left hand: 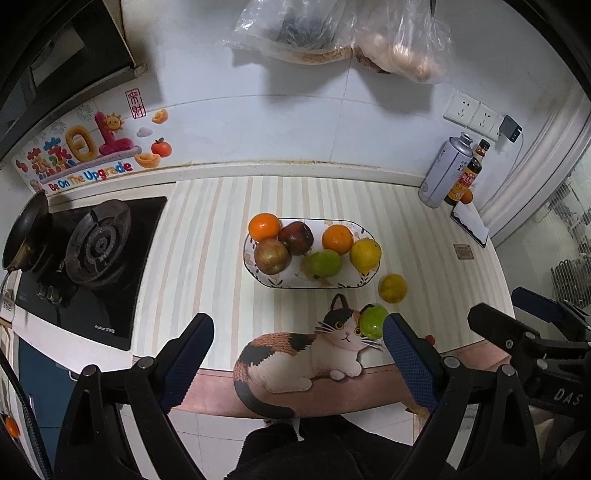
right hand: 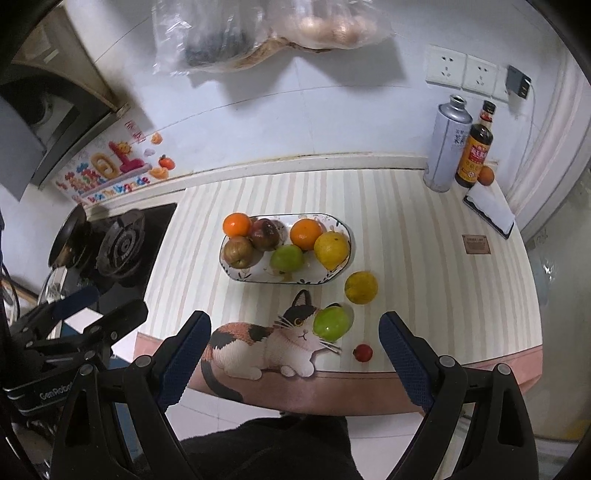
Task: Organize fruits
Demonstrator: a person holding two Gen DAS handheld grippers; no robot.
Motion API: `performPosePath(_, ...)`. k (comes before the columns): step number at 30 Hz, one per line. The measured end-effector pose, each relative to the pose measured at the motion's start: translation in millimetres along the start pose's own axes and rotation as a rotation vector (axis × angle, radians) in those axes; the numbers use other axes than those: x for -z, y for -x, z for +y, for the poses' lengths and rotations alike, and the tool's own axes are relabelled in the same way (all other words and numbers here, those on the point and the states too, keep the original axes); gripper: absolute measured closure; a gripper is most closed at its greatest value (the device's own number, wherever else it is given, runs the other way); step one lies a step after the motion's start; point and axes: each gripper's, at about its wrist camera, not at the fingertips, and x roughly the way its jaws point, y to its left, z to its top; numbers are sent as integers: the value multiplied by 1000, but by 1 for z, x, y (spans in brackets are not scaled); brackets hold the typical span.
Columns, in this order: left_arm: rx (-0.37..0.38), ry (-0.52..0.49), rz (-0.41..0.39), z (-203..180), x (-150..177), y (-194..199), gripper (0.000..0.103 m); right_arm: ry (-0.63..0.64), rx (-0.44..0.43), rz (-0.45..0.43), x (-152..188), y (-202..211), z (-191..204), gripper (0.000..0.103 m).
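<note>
An oval patterned plate (left hand: 349,286) (right hand: 236,275) on the striped counter holds two oranges, two dark apples, a green fruit and a yellow one. Outside it lie a yellow fruit (left hand: 392,288) (right hand: 361,287), a green fruit (left hand: 373,321) (right hand: 331,323) beside a printed cat, and a small red fruit (right hand: 363,352) near the counter's front edge. My left gripper (left hand: 297,356) hangs open above the front edge with nothing between its fingers. My right gripper (right hand: 295,354) is open too and holds nothing. Each gripper shows at the edge of the other's view.
A gas hob (left hand: 98,245) with a pan (left hand: 26,230) sits at the left. A metal can (right hand: 445,146), a sauce bottle (right hand: 474,151) and a small orange (right hand: 485,174) stand at the back right by a notebook (right hand: 491,208). Plastic bags (left hand: 332,33) hang on the wall.
</note>
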Motion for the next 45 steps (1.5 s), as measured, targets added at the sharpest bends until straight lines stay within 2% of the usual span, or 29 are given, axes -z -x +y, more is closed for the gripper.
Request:
performPosePath(4,-28,-12,4,-5,-4,-14,9,-65,4,14,-1,-17,-24,7)
performPosePath(6,-55,-20,6,-9,-6,-25,0,-100,15,34,-1,-32,-42,7)
performPosePath(8,-73,-24,22,-11,-8,-41,0,-150,20,61,2,-51,-63,7)
performPosePath(12,-117,-44,75,-22,-10,-85,0,-251,4,126,10,-101,-106,7)
performPosePath(17,-154,-84,172,-45,-2,-153,0,-383,-79,195,13,-177,-155,8)
performPosePath(19,-157,-103,218,-54,3,-176,0,-400,-109,214,8,-204,-166,15)
performPosePath(25,-209,-157,294,-77,19,-222,0,-385,-171,300,-8,-282,-168,22)
performPosePath(26,-218,-164,300,-81,21,-227,0,-379,-178,317,-9,-290,-167,26)
performPosePath(27,-226,-168,303,-83,21,-230,0,-374,-190,335,-10,-300,-165,33)
performPosePath(29,-231,-178,313,-88,21,-237,0,-339,-188,366,-10,-316,-160,40)
performPosePath(31,-233,-189,316,-92,21,-241,0,-319,-190,355,-9,-318,-159,40)
performPosePath(34,-218,-207,319,-102,19,-245,0,-296,-150,340,-5,-310,-165,41)
performPosePath(37,-178,-228,327,-115,16,-250,0,-314,-120,327,4,-296,-181,41)
performPosePath(45,-36,-312,412,-160,24,-279,0,-431,-77,307,31,-270,-226,40)
